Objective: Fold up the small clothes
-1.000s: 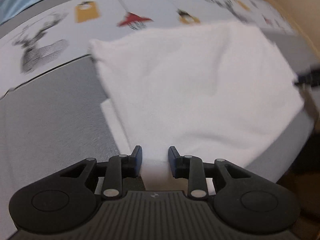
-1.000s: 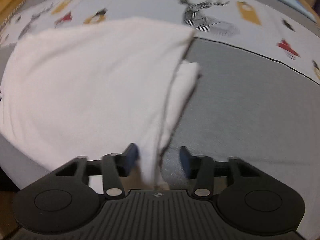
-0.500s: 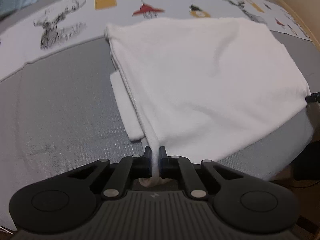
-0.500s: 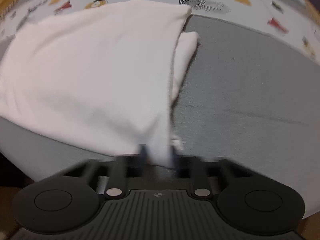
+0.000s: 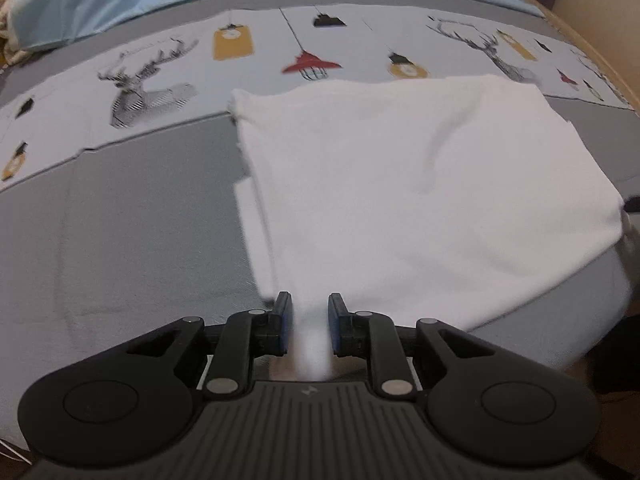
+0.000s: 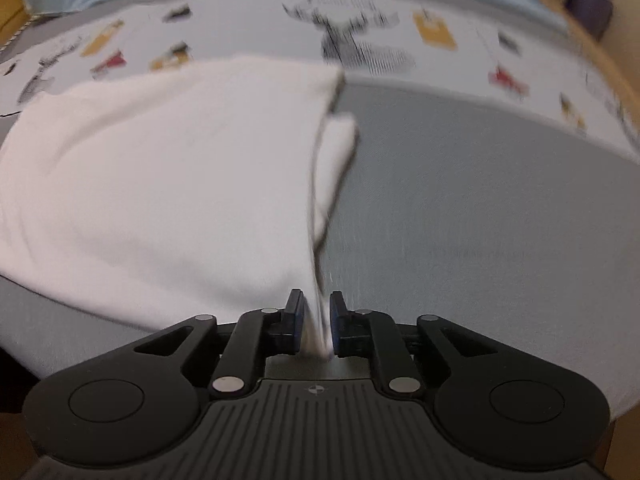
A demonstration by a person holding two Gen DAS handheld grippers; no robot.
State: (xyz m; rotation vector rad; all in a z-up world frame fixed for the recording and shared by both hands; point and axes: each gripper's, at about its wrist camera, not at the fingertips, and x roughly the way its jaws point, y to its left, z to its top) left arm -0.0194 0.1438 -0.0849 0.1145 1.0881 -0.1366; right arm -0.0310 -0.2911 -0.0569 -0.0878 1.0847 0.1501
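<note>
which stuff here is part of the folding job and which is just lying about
In the job:
- white garment, spread on the grey part of the bed
- left tool, jaws just eased apart, cloth between them
- right tool, the same at the other near corner

Lying about:
- printed bedsheet with deer and lamps
- light blue bedding at the far side

I see a bed under my grippers, its near part covered in plain grey, with a pale printed band of deer, lamps and tags farther ahead. A white folded garment lies flat on it just ahead. Light blue bedding sits beyond.
</note>
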